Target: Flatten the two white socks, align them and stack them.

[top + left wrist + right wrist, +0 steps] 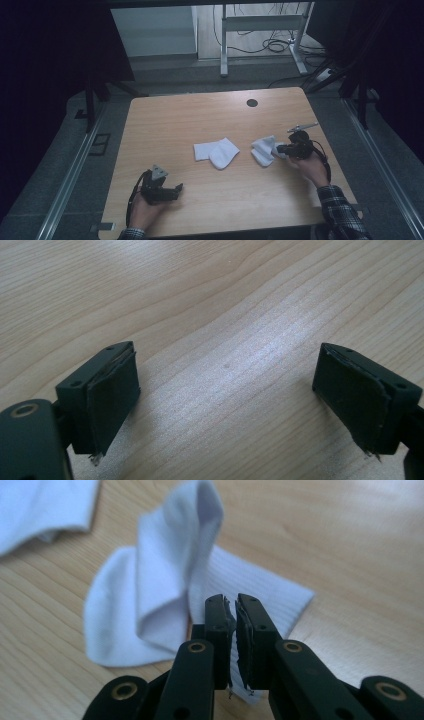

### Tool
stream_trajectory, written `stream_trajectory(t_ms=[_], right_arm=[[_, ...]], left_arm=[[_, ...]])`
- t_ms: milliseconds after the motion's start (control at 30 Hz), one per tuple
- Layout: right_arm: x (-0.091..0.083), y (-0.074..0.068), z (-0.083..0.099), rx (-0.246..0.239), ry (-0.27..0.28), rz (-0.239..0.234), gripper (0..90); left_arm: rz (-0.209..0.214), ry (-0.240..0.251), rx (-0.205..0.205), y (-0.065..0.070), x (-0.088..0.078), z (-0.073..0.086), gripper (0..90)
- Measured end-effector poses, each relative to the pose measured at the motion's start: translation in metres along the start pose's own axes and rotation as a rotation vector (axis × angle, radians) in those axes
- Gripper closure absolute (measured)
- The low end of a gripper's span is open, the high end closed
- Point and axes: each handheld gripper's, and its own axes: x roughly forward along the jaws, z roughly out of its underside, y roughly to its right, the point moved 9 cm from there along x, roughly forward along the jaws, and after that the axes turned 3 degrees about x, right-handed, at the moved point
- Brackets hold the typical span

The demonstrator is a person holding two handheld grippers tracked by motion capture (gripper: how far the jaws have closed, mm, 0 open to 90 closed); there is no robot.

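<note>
In the right gripper view, the thing nearest to the camera is the right gripper [235, 605] itself: its two black jaws rise from the bottom centre of the frame and stand almost together, with a thin bit of white cloth between the pads. So this claw is closed on the white sock [150, 595], at the ribbed end that lies flat on the wooden table [360, 555]. One fold of the sock stands up toward the top centre of the frame. A second sock [40, 505] shows in the upper left corner, apart from the first.

In the high view the right gripper [278, 148] is at the right of centre, touching the right edge of the white sock [262, 149]. The second sock [216, 152] lies flat in the middle of the table [210, 115]. The left gripper [177, 189] is low and left in the frame, well apart from both socks. In the left gripper view its jaws stand wide open over bare wood, holding nothing.

The sock looks light, soft and quite limp. I think it will bend and hang down when it is lifted, and it will not break. The cloth is not slippery, but a thin pinch at the very edge may slide out. A better hold, in my judgement, is deeper on the ribbed cuff, where the fabric is double and firmer.
</note>
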Motion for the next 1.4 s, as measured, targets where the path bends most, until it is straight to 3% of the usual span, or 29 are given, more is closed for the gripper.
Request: stream_trajectory(t_ms=[133,233,500,533,633,733,833,967,1067,1233,1300,1400], right_arm=[[0.004,0.008,0.008,0.013,0.003,0.007,83.3],[-0.004,0.024,0.011,0.017,-0.001,0.063,83.2],[-0.028,0.066,0.028,0.083,-0.001,0.129,81.7],[-0.035,0.073,0.032,0.086,-0.008,0.157,79.9],[-0.040,0.075,0.031,0.083,-0.002,0.169,79.7],[-0.047,0.069,0.025,0.076,0.023,0.154,79.6],[-0.048,0.051,0.014,0.040,0.044,0.122,79.7],[-0.037,0.021,0.006,-0.018,0.041,0.063,80.5],[-0.023,0.005,0.010,-0.039,0.020,0.027,80.6],[-0.007,-0.001,0.026,-0.060,-0.029,0.013,79.6],[-0.010,0.002,0.029,-0.042,-0.022,0.001,79.7],[-0.018,0.008,0.036,-0.043,-0.032,0.028,79.6]], left_arm=[[0.000,0.000,0.002,0.000,0.000,0.000,11.3],[0.000,0.000,0.001,0.000,0.000,0.000,11.3],[0.000,0.000,-0.002,0.000,0.000,0.000,11.3],[0.000,-0.001,-0.002,0.000,0.000,0.000,11.3],[-0.001,0.000,-0.003,0.000,0.001,-0.001,11.3],[-0.003,0.000,-0.005,0.000,0.001,-0.001,11.3],[-0.003,0.000,-0.004,0.000,0.001,-0.001,11.3],[-0.004,0.000,-0.005,0.000,0.001,-0.001,11.3],[-0.003,0.001,-0.004,0.000,0.001,-0.001,11.3],[-0.004,0.001,-0.005,0.000,0.001,-0.001,11.3],[-0.005,0.000,-0.008,0.000,0.001,-0.001,11.4],[-0.009,-0.001,-0.012,0.000,0.001,-0.001,11.4]])
